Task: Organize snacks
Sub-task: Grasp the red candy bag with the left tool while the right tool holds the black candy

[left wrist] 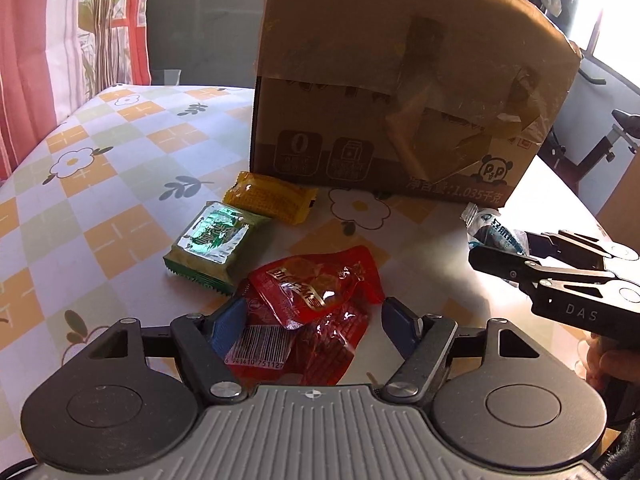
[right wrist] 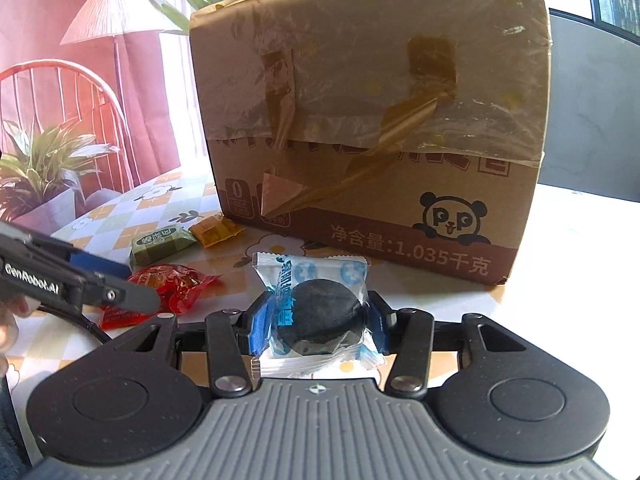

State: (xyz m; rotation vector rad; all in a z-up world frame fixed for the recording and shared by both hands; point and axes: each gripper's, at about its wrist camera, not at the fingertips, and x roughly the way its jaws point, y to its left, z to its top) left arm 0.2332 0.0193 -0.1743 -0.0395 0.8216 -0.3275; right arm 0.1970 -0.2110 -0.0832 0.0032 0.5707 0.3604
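While the right gripper (right wrist: 316, 316) is clamped on the clear-and-blue wrapped dark round snack (right wrist: 324, 312), pads pressing its sides, the left gripper (left wrist: 312, 312) is spread wide around the red snack packets (left wrist: 316, 292) on the table, pads not touching the film as far as I can see.

Handling, my read:
- Red packets: light, crinkly plastic, slippery, contents lumpy. Two seem to overlap, one with barcode up. Take them across the filled middle, not the flat sealed edge, or the film slips out.
- Dark round snack: soft cake or bun inside loose wrap. Light. Squeeze too hard and it deforms; the current hold across its widest part looks fine.

Location: red packets lie nearest the left gripper, on the flower-check tablecloth (left wrist: 100, 184). The green packet (left wrist: 216, 244) is just beside them, the yellow packet (left wrist: 272, 196) behind that, near the base of the cardboard box (left wrist: 400, 92).

In the way:
- Green packet sits close to the left pad; closing could nudge it.
- Box is tall, with loose peeling tape; anything going in must clear the top edge. Can't tell whether the top is open.
- Right gripper sits off to the right, well apart from the red packets.
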